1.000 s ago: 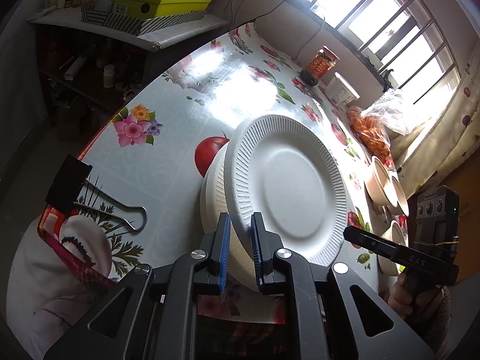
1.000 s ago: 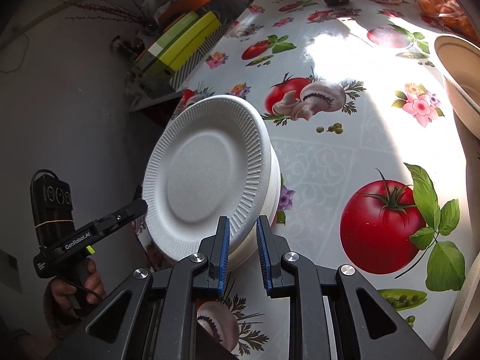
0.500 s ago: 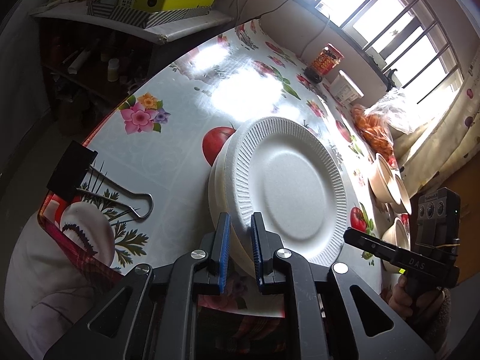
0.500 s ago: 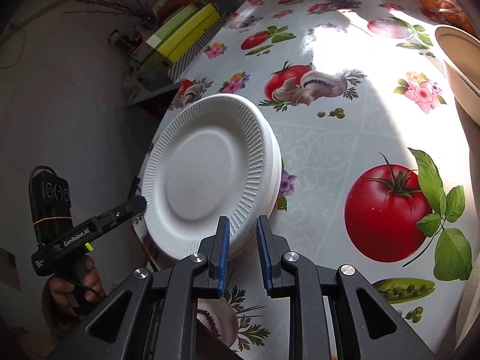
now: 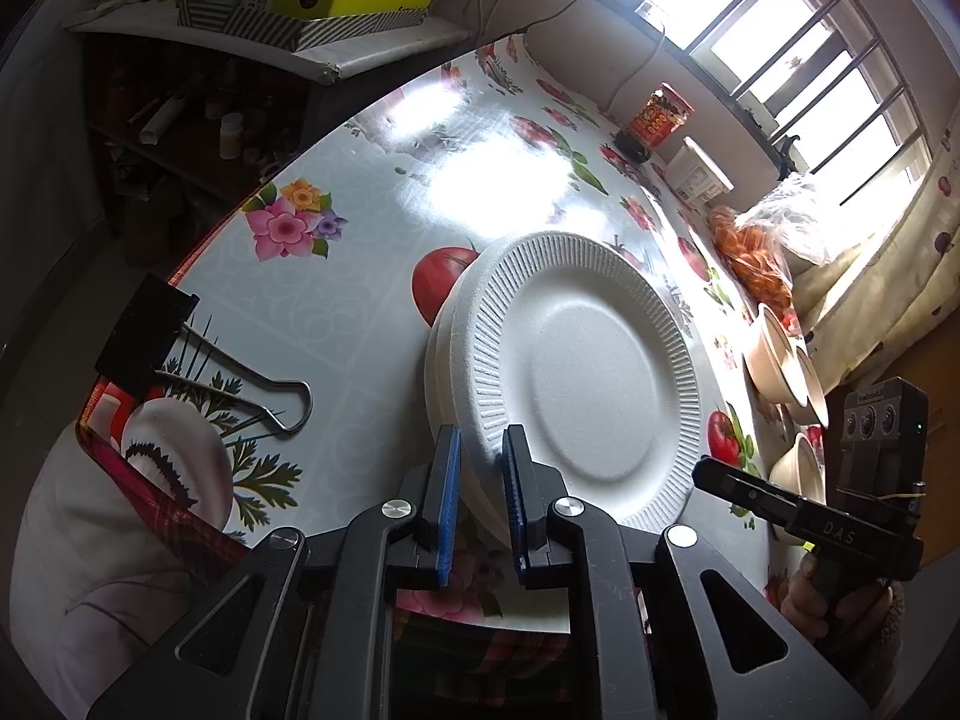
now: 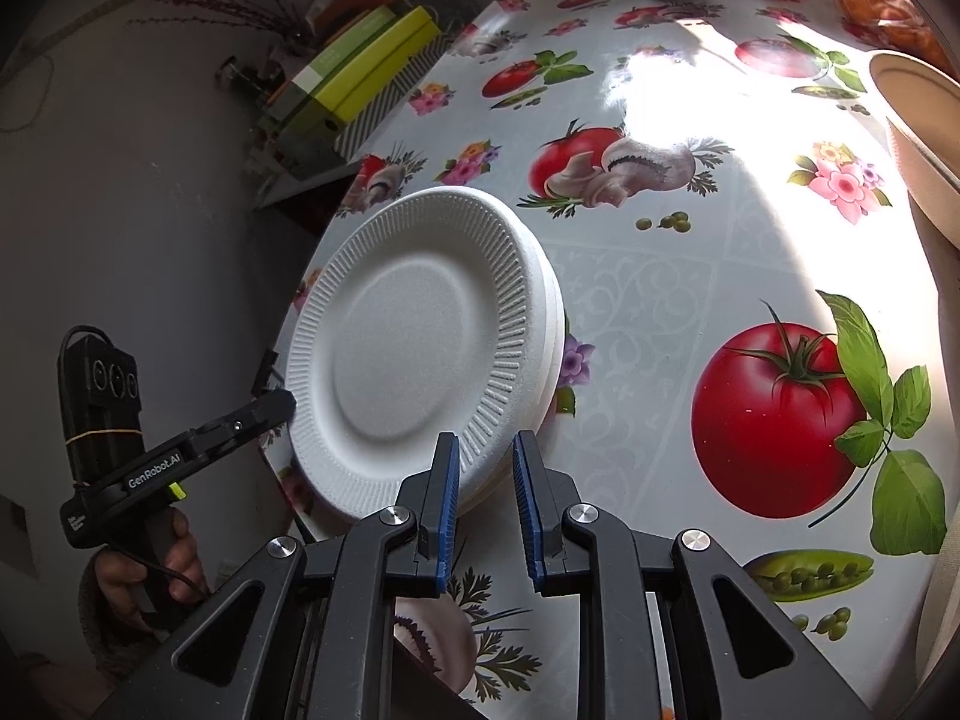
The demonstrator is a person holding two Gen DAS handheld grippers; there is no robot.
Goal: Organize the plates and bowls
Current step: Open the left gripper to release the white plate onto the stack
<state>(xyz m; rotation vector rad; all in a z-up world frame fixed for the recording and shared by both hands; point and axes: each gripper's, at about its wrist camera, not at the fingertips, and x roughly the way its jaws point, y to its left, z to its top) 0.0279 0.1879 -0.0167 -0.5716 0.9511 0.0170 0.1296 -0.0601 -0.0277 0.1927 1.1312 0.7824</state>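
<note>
A: Near edge of the plate stack (image 5: pixel 576 384) hidden between the left gripper (image 5: pixel 480 504) pads; clamped on the rim, level.

B: Right gripper (image 6: pixel 485 510) likewise grips the opposite rim. Stack at the table (image 6: pixel 690 276) corner. Bowls (image 5: pixel 780 354) beyond, partly cut off.

Plate stack (image 5: pixel 576 384) on table (image 5: pixel 360 312), bowls (image 5: pixel 780 360) right.

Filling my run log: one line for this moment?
left claw: shut on plate stack rim | right claw: shut on same stack | bowls: aside on table
</note>
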